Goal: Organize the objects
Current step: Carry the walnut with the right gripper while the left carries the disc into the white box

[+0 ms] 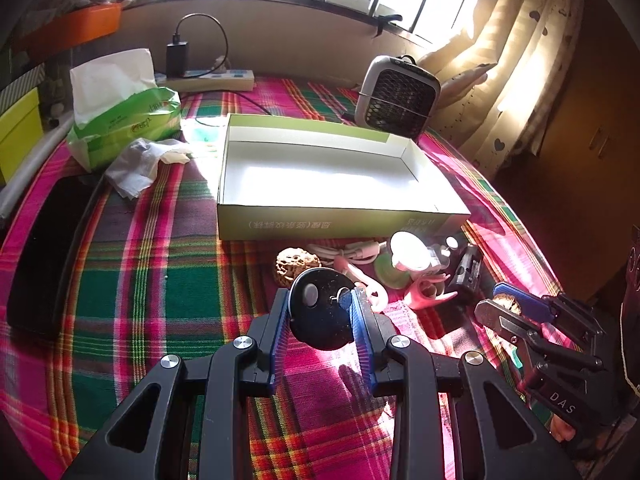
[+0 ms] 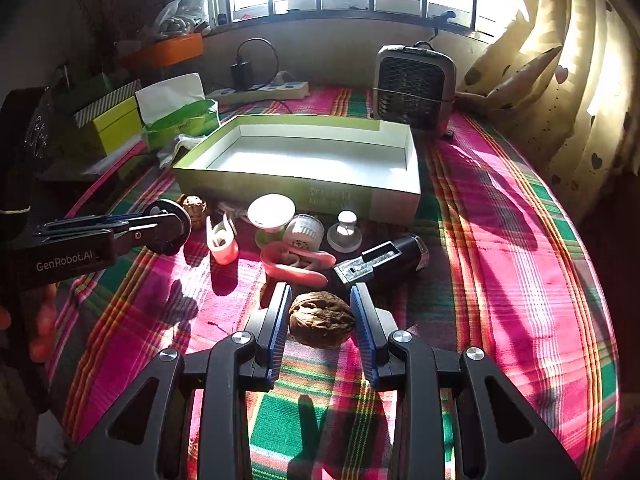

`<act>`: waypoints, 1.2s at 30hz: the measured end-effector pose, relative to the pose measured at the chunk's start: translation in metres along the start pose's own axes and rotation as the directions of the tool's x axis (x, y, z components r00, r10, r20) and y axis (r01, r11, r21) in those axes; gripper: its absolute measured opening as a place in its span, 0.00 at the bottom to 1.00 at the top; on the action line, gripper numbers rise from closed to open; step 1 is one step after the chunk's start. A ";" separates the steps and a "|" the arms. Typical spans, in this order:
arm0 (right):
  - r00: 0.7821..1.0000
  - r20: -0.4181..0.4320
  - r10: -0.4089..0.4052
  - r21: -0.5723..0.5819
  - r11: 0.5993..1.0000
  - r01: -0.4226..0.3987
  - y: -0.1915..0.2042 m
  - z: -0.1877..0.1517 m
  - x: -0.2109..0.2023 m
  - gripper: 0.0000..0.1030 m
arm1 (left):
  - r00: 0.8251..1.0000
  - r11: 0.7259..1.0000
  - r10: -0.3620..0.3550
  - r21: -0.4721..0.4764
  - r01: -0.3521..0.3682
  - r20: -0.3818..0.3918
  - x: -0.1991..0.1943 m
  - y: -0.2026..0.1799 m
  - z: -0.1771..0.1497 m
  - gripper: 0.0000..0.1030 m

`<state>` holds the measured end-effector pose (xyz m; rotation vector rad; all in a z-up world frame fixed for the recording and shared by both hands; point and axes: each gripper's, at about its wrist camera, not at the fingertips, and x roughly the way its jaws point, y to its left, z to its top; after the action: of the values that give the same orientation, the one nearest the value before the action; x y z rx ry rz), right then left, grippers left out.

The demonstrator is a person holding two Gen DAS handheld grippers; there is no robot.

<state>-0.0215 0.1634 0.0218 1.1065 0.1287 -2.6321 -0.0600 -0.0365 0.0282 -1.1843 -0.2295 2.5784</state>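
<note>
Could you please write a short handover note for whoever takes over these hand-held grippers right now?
Left hand-held gripper: shut on a black disc, held above the cloth.
Right hand-held gripper: shut on a walnut, just off the cloth.
Green box: nothing inside yet.
Lying in front of the box: second walnut, pink clips, white cap, black torch.
Left: drop both held items in the box, then the rest.

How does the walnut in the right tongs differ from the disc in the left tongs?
The walnut is brown, wrinkled and rounded; the disc is black, smooth and flat.
The disc carries a grey button and a small knob on its face; the walnut's shell is bare.
The disc is wider than its tongs' gap and sticks out past the pads; the walnut sits wholly between its pads.
Shared: each is clamped in tongs, left tongs and right tongs, short of the empty box.
</note>
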 end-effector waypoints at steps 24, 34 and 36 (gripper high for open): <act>0.999 0.012 0.030 0.004 1.000 -0.031 -0.012 0.081 0.045 0.31 | 1.000 1.000 0.005 -0.002 -0.005 0.021 0.023 0.014 0.069 0.27; 1.000 -0.007 0.021 0.001 1.000 -0.021 -0.024 0.109 0.080 0.31 | 1.000 1.000 0.021 -0.008 -0.021 -0.009 0.052 0.024 0.088 0.27; 1.000 -0.020 0.016 0.005 1.000 -0.016 -0.027 0.113 0.088 0.31 | 1.000 1.000 0.023 -0.010 -0.023 -0.017 0.058 0.026 0.092 0.27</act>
<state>-0.1659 0.1481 0.0375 1.1312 0.1169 -2.6087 -0.1711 -0.0439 0.0396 -1.2188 -0.2274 2.5891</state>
